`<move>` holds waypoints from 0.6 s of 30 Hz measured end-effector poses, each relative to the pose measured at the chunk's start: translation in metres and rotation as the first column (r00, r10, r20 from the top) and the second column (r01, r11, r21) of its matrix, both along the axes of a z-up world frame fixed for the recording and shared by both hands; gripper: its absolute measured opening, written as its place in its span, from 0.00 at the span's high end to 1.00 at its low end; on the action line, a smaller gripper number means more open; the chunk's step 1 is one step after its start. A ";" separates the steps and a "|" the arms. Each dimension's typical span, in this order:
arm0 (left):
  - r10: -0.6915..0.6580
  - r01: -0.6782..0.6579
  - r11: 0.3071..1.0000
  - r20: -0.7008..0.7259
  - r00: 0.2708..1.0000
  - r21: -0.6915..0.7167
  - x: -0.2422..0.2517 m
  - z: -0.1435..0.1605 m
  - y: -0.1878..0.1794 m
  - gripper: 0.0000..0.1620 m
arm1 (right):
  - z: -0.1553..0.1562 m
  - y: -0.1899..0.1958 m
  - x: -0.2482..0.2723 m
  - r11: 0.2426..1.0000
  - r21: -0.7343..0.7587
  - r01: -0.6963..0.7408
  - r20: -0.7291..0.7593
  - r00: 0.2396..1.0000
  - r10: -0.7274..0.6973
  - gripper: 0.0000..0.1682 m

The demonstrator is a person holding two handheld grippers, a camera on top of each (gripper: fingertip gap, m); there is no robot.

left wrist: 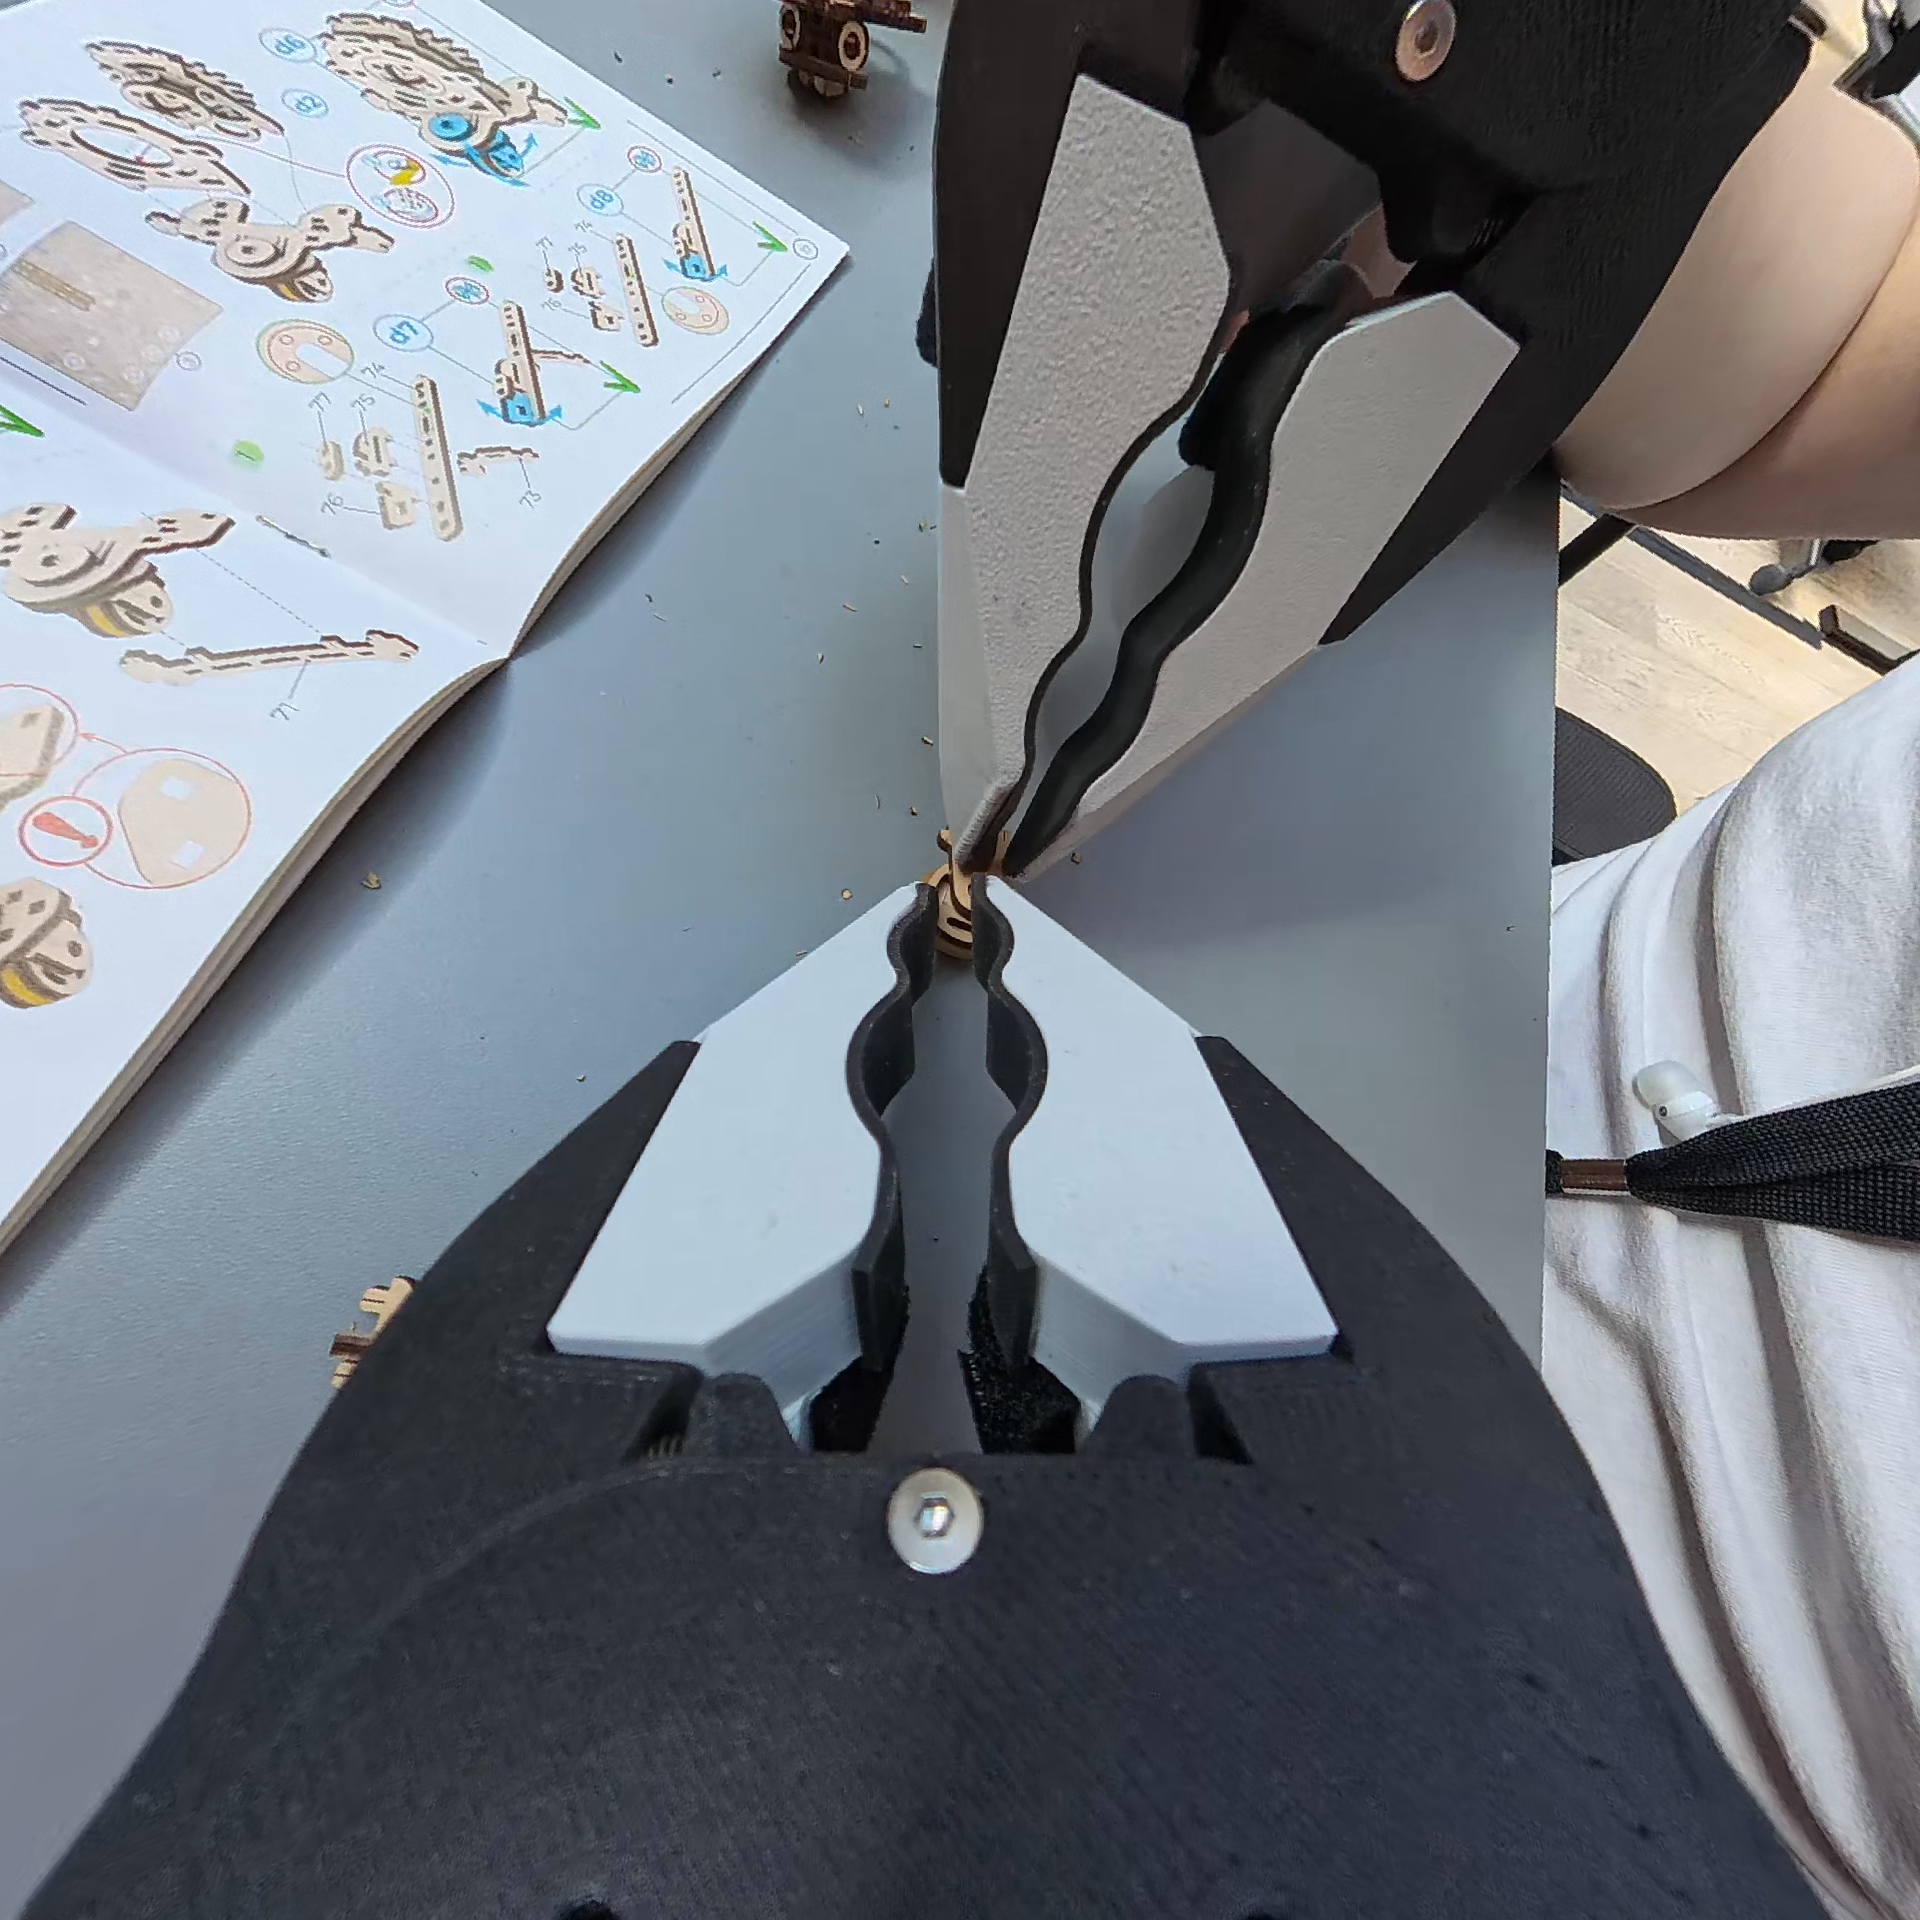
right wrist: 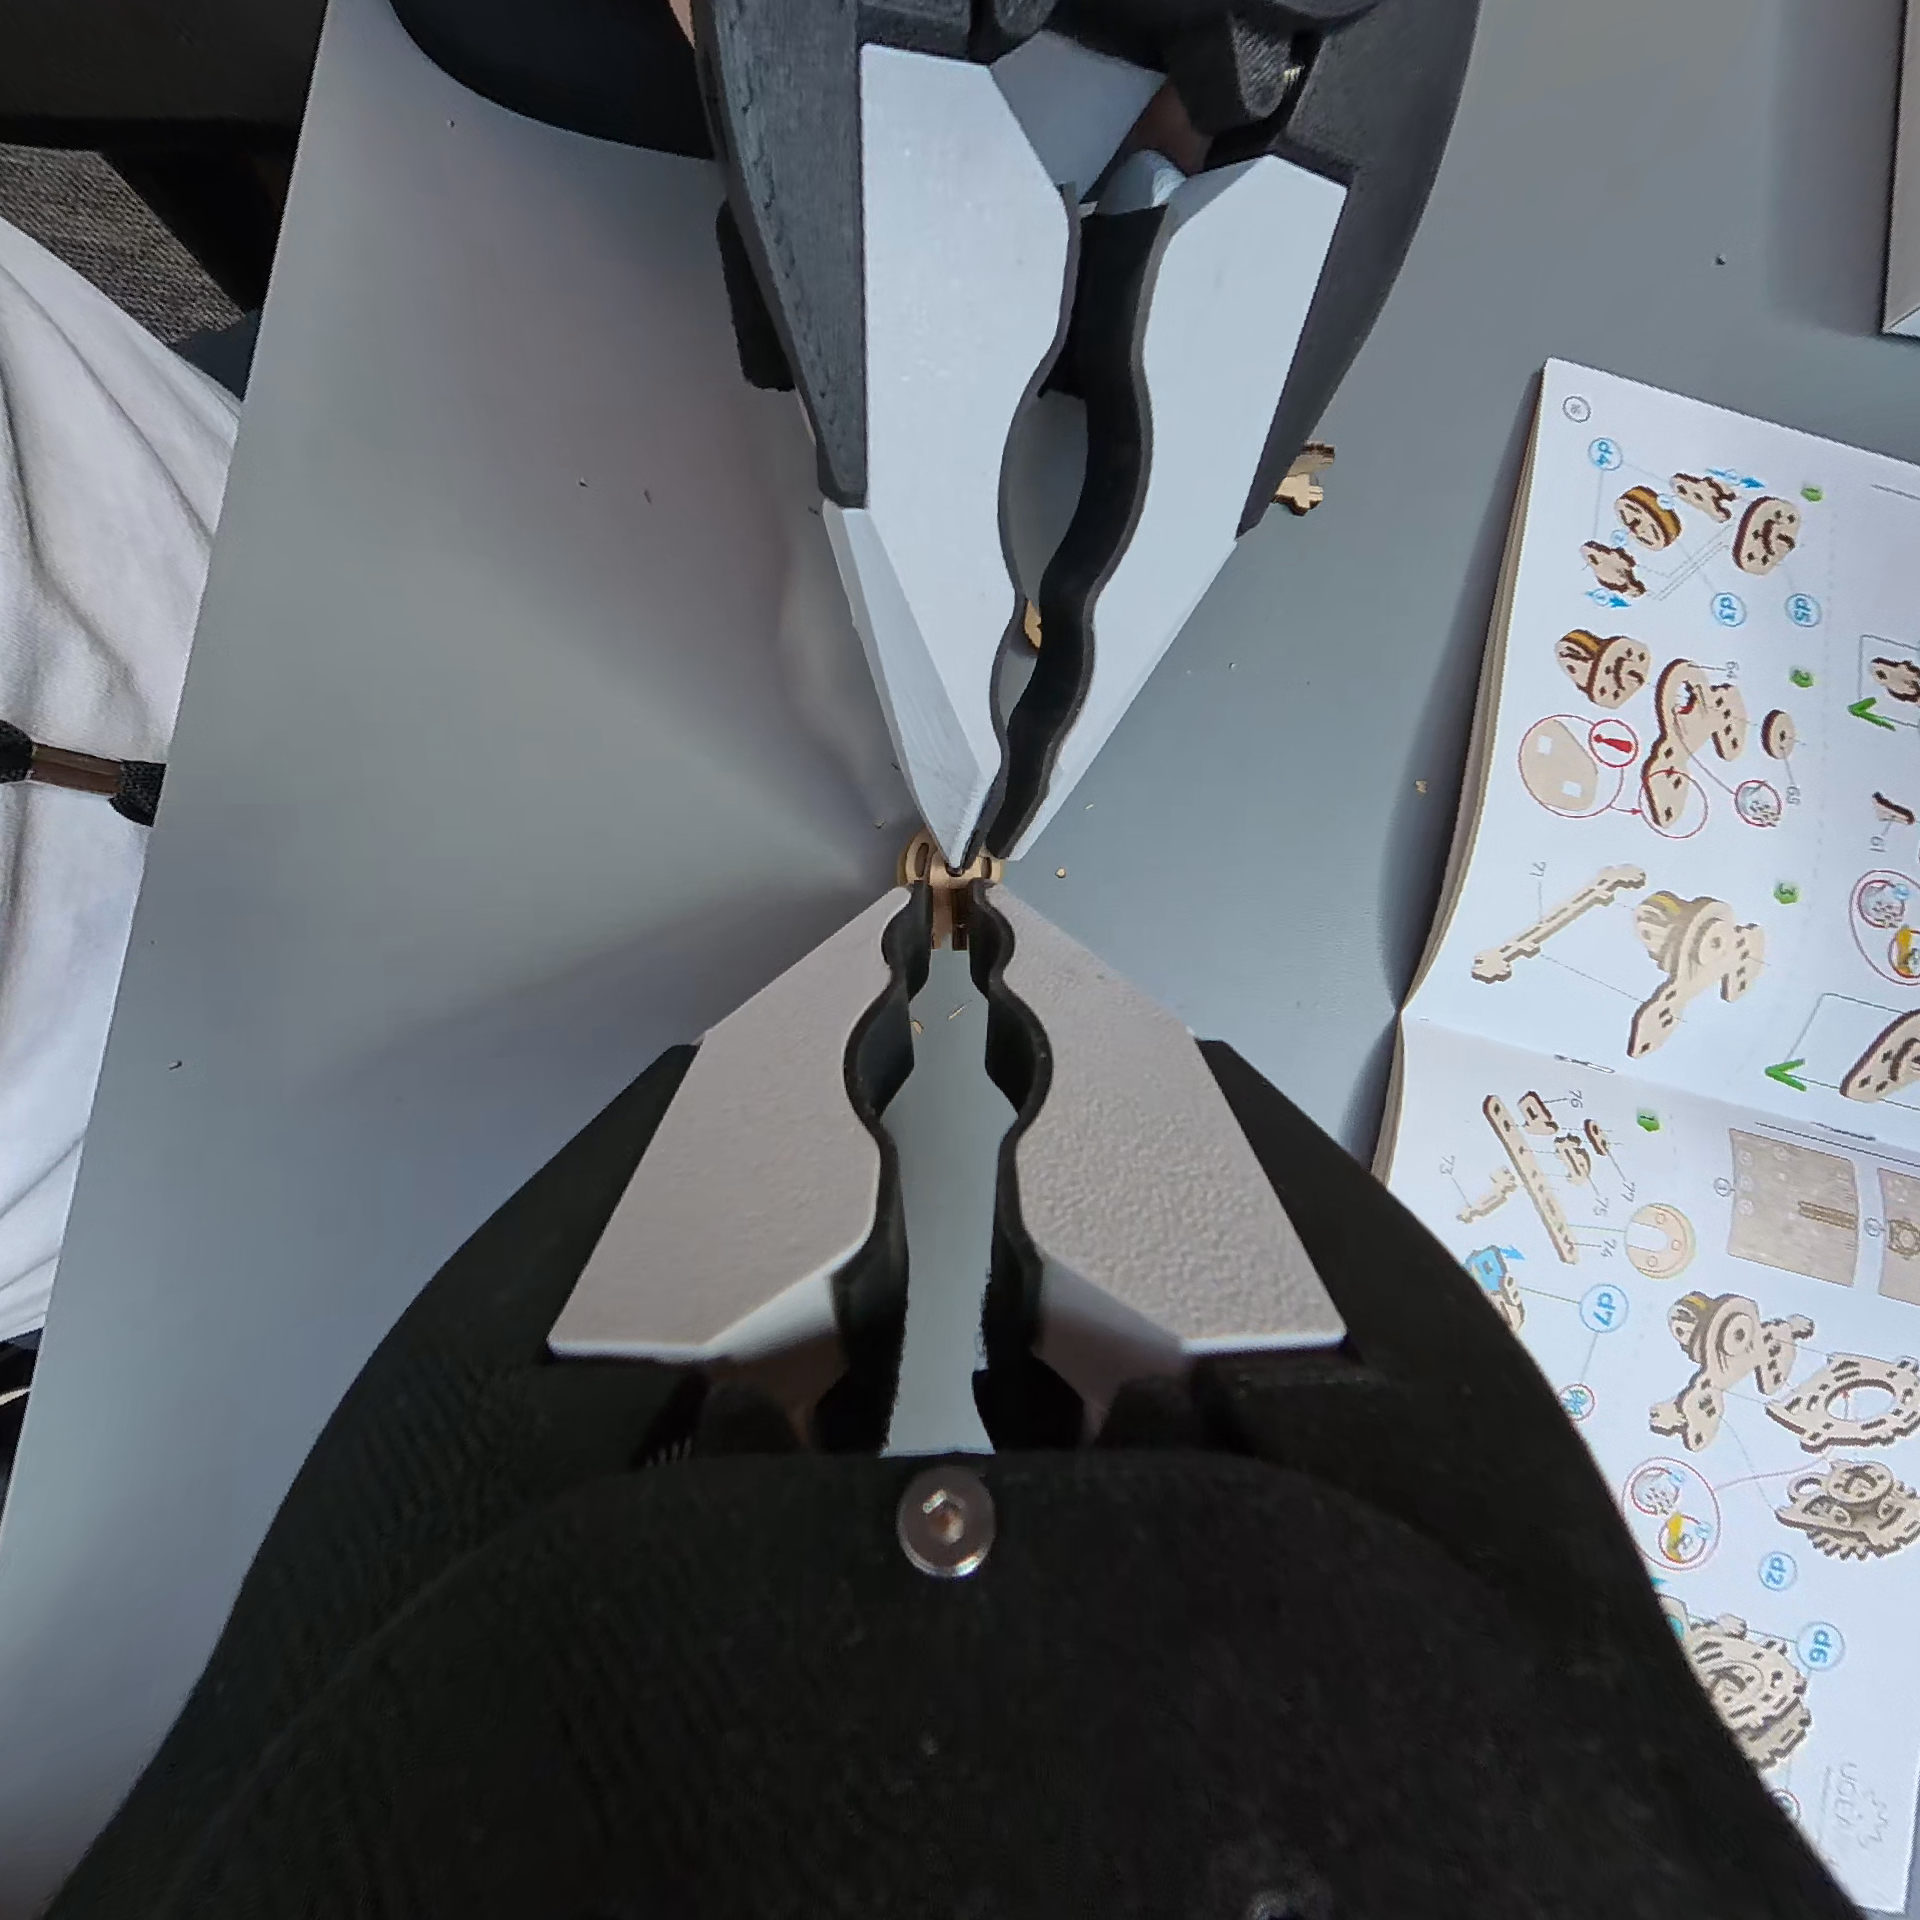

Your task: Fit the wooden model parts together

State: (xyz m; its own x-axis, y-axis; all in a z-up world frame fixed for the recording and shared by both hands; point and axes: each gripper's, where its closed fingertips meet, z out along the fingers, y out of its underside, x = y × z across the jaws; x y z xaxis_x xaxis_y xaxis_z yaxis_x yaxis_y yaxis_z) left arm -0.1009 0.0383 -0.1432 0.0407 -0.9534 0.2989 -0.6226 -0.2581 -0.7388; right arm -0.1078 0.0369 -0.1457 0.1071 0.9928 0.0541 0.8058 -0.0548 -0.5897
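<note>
Two small pale wooden model parts meet tip to tip between my grippers above the grey table (left wrist: 675, 935). My left gripper (left wrist: 956, 914) is shut on a small round slotted wooden part (left wrist: 954, 920). My right gripper (left wrist: 992, 847) comes in from the far side and is shut on another small wooden part (left wrist: 971, 850) that touches the first. In the right wrist view my right gripper (right wrist: 948, 914) pinches its flat wooden part (right wrist: 943, 920), and the left gripper (right wrist: 971, 847) holds the round part (right wrist: 920, 864) against it. The joint itself is mostly hidden by the fingertips.
An open instruction booklet (left wrist: 312, 416) lies on the table to the left, also in the right wrist view (right wrist: 1662, 1039). A loose wooden piece (left wrist: 358, 1340) lies by my left gripper, a dark wooden assembly (left wrist: 831, 42) stands at the far edge. Wood crumbs are scattered. The person's white clothing (left wrist: 1766, 1143) is at the table's right edge.
</note>
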 end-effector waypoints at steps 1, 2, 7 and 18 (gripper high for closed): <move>0.000 0.000 1.000 0.000 1.000 0.003 0.000 0.000 0.000 0.97 | 0.000 0.000 0.000 1.000 -0.001 0.001 0.000 1.000 -0.001 0.96; 0.000 0.000 1.000 0.001 1.000 0.007 0.000 0.000 0.000 0.97 | 0.000 0.000 0.000 1.000 -0.003 0.003 -0.001 1.000 -0.003 0.96; -0.003 0.003 1.000 0.004 1.000 0.015 0.000 0.001 -0.001 0.96 | 0.000 -0.001 0.000 1.000 -0.011 0.004 -0.007 1.000 -0.004 0.96; -0.059 0.053 0.973 0.021 0.998 0.224 -0.006 0.015 0.003 0.73 | 0.026 0.010 0.011 0.998 0.014 0.054 -0.109 0.993 -0.052 0.92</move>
